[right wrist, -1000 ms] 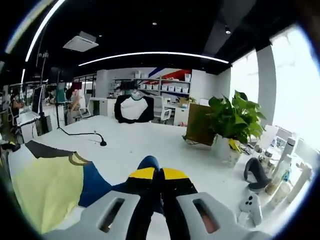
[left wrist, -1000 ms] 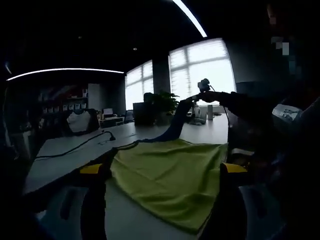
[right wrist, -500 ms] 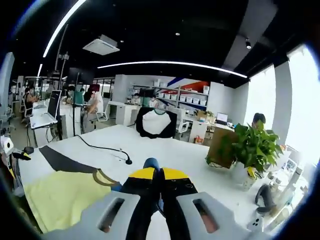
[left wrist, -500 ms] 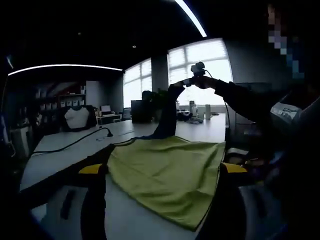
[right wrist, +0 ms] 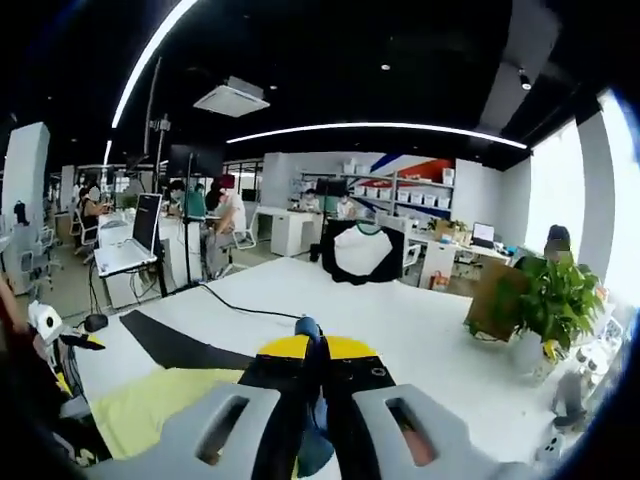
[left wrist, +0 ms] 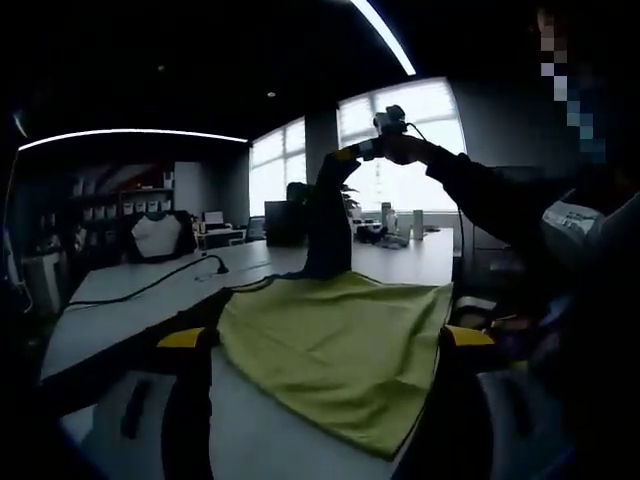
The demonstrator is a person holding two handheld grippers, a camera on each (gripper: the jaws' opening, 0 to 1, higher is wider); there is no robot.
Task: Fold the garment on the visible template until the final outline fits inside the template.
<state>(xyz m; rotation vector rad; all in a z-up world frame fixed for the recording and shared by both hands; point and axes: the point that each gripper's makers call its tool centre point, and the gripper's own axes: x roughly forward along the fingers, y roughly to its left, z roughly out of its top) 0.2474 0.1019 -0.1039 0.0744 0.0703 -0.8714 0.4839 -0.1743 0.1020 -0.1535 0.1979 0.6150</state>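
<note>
While the right gripper [right wrist: 309, 385] has its fingers closed on the blue sleeve [left wrist: 327, 225], lifted high, and the left gripper [left wrist: 325, 345] fingers stay wide, the shirt [left wrist: 335, 345] may drag off the counter [left wrist: 110, 320]

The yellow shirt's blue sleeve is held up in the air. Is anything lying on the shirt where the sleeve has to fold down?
Nothing visible does. The right gripper holds the blue sleeve up, and the yellow shirt below lies bare on the white table. The black cable lies off to the side.

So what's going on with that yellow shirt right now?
Right gripper shut on blue sleeve, lifted high. Left gripper open around yellow garment. Nothing in the way.
</note>
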